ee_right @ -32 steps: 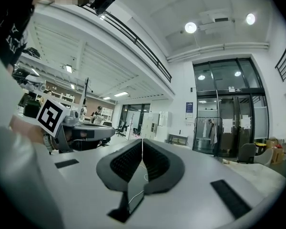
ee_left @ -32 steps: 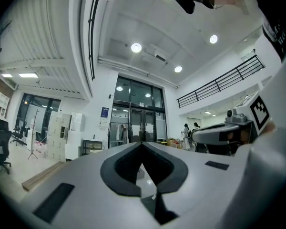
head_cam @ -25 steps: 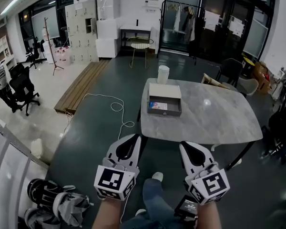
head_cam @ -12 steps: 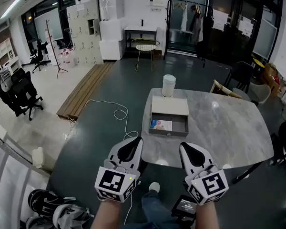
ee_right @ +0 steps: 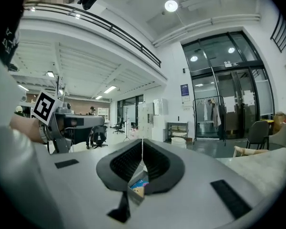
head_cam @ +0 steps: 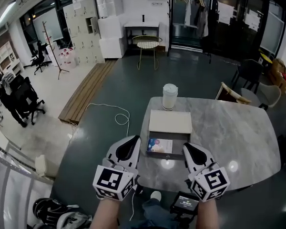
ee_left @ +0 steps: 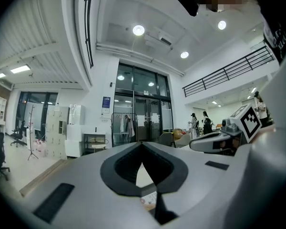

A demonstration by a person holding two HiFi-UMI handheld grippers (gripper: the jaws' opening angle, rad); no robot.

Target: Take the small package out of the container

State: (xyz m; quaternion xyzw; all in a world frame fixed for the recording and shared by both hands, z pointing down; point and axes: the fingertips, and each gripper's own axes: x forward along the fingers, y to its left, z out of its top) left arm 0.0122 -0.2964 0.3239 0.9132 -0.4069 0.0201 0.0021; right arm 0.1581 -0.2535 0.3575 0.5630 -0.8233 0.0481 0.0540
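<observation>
my left gripper (head_cam: 133,140) and right gripper (head_cam: 187,147), both clenched on nothing, hover at the near edge of the table (head_cam: 229,128), flanking the grey container (head_cam: 167,155) toward its near-left corner. the small package (head_cam: 159,145) lies in the container's left half. through each gripper's closed jaws only a sliver of it shows.

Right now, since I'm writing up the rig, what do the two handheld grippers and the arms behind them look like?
The left gripper and right gripper have smooth pale grey shells tapering to a point, with black ribbed pads lining the inner faces. Each carries a white cube with black square markers at its rear. The forearms show no sleeves.
</observation>
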